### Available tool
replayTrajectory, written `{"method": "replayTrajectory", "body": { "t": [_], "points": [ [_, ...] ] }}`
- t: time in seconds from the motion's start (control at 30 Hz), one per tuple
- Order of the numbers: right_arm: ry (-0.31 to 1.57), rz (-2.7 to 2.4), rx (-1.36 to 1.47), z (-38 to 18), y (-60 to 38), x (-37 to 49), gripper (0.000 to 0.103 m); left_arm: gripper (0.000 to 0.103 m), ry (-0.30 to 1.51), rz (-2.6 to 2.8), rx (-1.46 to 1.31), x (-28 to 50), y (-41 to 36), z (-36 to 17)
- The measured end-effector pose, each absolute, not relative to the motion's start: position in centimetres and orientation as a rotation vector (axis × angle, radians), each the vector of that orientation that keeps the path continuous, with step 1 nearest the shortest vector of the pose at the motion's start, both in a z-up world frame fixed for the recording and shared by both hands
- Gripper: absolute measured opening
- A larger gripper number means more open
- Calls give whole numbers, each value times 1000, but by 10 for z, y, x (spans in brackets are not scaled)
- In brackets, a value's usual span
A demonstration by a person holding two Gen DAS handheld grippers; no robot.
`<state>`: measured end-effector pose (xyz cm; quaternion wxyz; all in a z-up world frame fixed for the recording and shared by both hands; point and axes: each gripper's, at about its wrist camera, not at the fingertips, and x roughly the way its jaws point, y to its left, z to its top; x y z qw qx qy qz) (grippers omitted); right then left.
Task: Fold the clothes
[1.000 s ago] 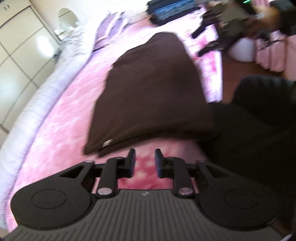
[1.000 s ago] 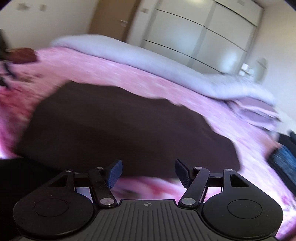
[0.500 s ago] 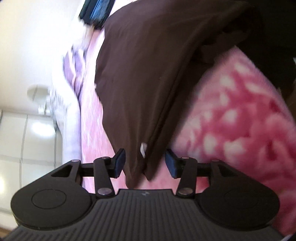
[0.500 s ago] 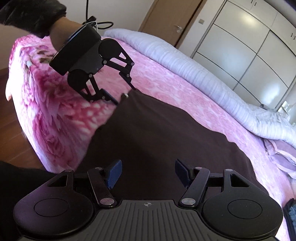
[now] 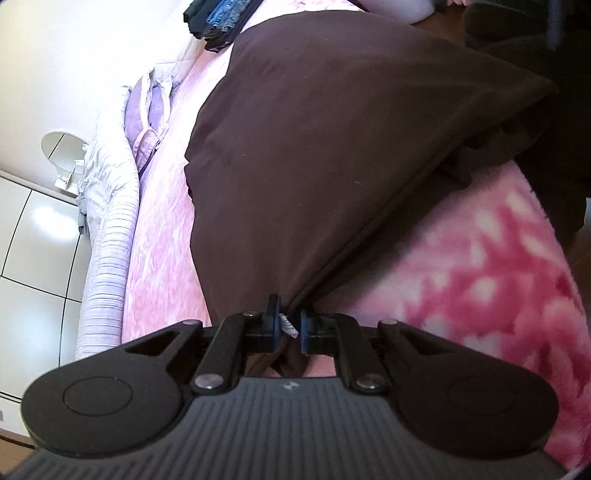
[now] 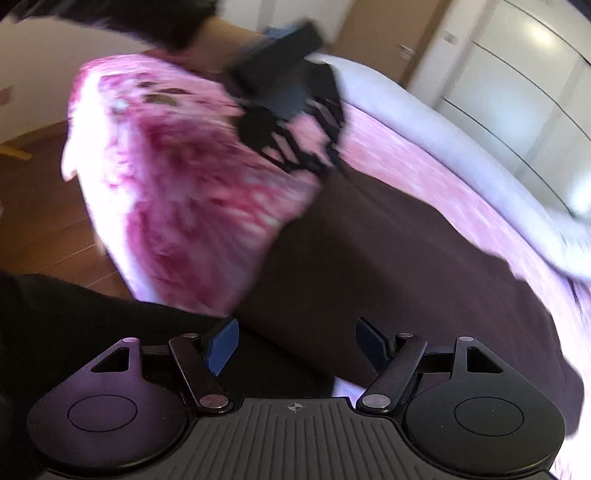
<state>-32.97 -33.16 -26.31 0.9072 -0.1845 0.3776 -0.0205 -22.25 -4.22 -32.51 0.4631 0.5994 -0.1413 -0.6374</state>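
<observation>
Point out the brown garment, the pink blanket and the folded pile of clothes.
brown garment (image 5: 332, 155), left wrist view, middle of its top layer.
pink blanket (image 5: 480, 288), left wrist view, bare fuzzy patch beside the garment.
folded pile of clothes (image 5: 218, 16), left wrist view, blue piece.

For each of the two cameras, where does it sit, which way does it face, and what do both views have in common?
Left wrist view: sits on the left claw, looking down along the pink blanket; its fingers have just closed on a corner of the brown garment; no hand shows.
Right wrist view: sits on the right claw, open above the garment's near edge, facing the wardrobe; the person's dark sleeve and the left claw show ahead, blurred.
Shared: the brown garment, the pink blanket, the left claw.
</observation>
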Motion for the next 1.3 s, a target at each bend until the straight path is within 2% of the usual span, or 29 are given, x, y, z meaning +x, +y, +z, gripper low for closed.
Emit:
{"method": "replayTrajectory", "body": {
  "t": [0.13, 0.37, 0.43, 0.5, 0.53, 0.77, 0.93, 1.13, 1.3],
  "points": [
    [809, 7, -524, -283, -309, -311, 74, 8, -354, -1560, 1488, -223, -38, -327],
    [833, -29, -551, -294, -311, -296, 71, 8, -381, -1545, 1507, -226, -31, -336],
    [840, -42, -622, -295, -307, -299, 48, 8, -393, -1539, 1519, -227, -30, -339],
    [869, -67, -678, -299, -308, -303, 13, 8, -411, -1528, 1541, -229, -30, -341],
    [871, -77, -675, -300, -311, -307, 12, 8, -422, -1520, 1552, -229, -31, -342],
    [746, -50, -544, -246, -322, -342, 7, 7, -455, -1494, 1544, -232, -25, -312],
    [666, 20, -407, -200, -322, -357, 7, 6, -443, -1469, 1600, -236, 12, -286],
    [608, 192, -318, -174, -300, -370, 7, 6, -380, -1458, 1699, -237, 67, -264],
    [514, 196, -261, -143, -317, -379, 7, 7, -399, -1413, 1737, -235, 66, -226]
  ]
}}
